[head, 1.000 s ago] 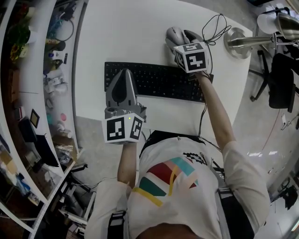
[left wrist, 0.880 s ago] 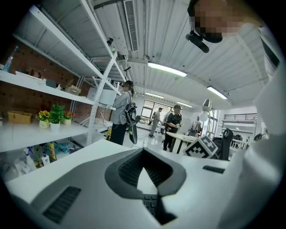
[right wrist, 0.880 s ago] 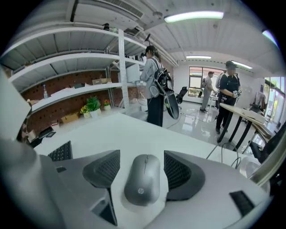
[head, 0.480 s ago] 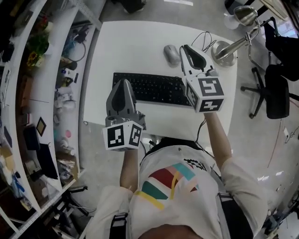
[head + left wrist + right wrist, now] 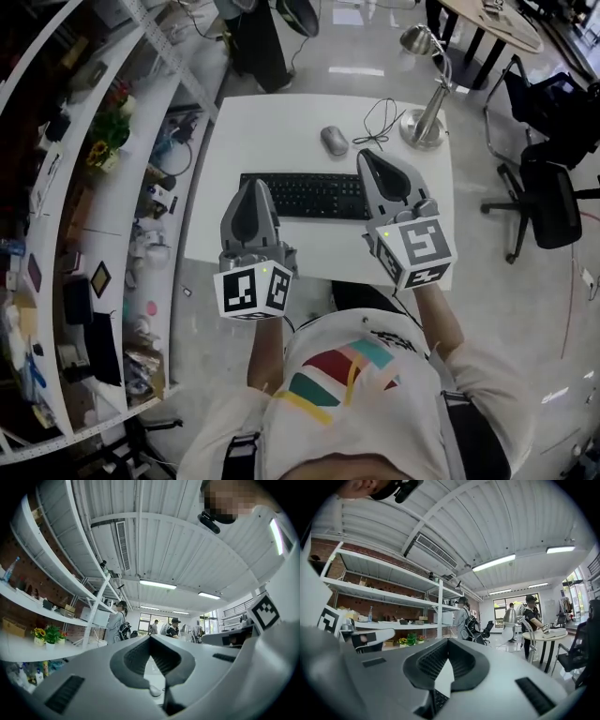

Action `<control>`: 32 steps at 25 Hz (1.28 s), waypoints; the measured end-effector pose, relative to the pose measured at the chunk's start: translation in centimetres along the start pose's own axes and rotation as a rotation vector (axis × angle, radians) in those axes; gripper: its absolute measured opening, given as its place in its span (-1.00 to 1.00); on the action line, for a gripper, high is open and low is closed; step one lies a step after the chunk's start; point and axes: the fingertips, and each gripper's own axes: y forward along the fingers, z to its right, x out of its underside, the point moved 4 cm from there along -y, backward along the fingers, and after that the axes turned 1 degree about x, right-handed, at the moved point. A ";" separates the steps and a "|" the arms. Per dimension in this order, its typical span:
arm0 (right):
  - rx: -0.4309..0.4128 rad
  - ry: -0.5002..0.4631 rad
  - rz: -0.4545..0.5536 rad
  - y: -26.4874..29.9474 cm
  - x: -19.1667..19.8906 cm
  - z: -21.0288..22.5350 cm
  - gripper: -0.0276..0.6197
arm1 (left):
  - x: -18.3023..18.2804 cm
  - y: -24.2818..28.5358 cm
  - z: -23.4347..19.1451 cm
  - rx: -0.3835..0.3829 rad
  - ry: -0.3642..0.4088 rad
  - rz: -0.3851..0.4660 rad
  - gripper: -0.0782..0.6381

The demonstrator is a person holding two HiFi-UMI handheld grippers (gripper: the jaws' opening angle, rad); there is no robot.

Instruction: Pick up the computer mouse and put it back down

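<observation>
The grey computer mouse [image 5: 334,141] lies on the white desk [image 5: 272,122], just beyond the black keyboard [image 5: 305,195]. Both grippers hang high above the desk's near edge and point level into the room. My right gripper [image 5: 366,155] has just been closing, and its jaws are now together with nothing between them. My left gripper [image 5: 251,185] is also shut and empty, over the keyboard's left end. In the left gripper view the jaw tips of this gripper [image 5: 150,638] meet, and the mouse [image 5: 154,691] shows small below them. The right gripper view shows closed tips [image 5: 447,641] above the keyboard [image 5: 436,700].
A silver desk lamp [image 5: 424,122] stands at the desk's far right corner beside a loose black cable [image 5: 380,114]. Cluttered shelves [image 5: 103,187] run along the left. Black office chairs [image 5: 548,202] stand at the right. People stand far off in both gripper views.
The right gripper came off the mouse, shut its jaws, and rose back toward the person. The left gripper rose too. The mouse stays on the desk.
</observation>
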 end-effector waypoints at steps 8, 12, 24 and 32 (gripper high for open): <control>-0.030 0.038 0.017 -5.1 -0.6 -1.1 -0.88 | -1.1 -3.1 2.7 0.001 0.014 -0.004 -0.66; -0.043 0.039 -0.001 -6.2 -0.4 -1.1 -0.88 | -1.6 -4.0 3.7 -0.014 0.014 -0.013 -0.66; -0.093 0.025 -0.012 -7.3 -0.4 -1.2 -0.88 | -2.5 -5.3 4.7 -0.049 0.010 0.010 -0.66; -0.105 0.007 0.007 -8.5 -0.9 -0.5 -0.88 | -2.1 -5.3 5.9 -0.045 -0.001 0.012 -0.66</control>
